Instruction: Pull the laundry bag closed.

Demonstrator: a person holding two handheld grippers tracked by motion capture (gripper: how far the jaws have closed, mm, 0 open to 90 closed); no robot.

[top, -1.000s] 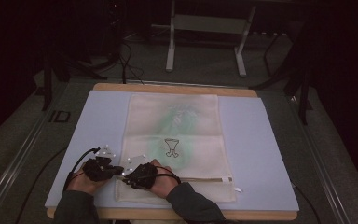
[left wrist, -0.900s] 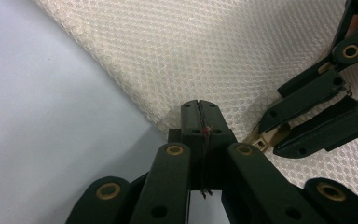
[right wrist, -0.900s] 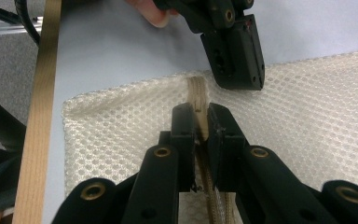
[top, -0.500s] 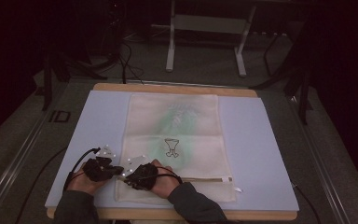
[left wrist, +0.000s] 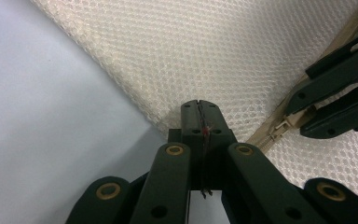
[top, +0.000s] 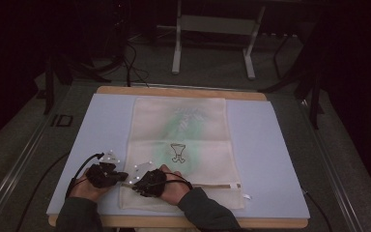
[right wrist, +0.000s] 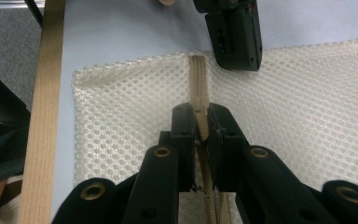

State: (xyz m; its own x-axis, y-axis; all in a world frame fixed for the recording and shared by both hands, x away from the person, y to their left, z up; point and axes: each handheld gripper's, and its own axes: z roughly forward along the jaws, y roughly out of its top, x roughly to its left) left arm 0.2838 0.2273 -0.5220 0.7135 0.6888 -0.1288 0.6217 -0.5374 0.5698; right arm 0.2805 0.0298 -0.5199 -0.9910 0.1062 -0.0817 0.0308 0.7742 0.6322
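Two grippers are at work on one mesh laundry bag [top: 179, 152], which lies flat in the middle of the blue surface [top: 270, 145], its zipper [top: 212, 185] running across the near end. Both hands sit at roughly seven o'clock on the surface, at the bag's near-left corner.

Progress, as judged: the task appears to be working the zipper, and it is at an early stage. The slider [left wrist: 283, 126] still sits close to the left end of the track, so nearly the whole run toward four o'clock remains.

Left gripper [left wrist: 200, 105]: jaws fully closed, tips pressed at the bag's mesh edge; a thin sliver shows between them, but I cannot tell what it is.

Right gripper [right wrist: 201, 114]: jaws closed on the tan zipper tape, which passes straight between the pads.
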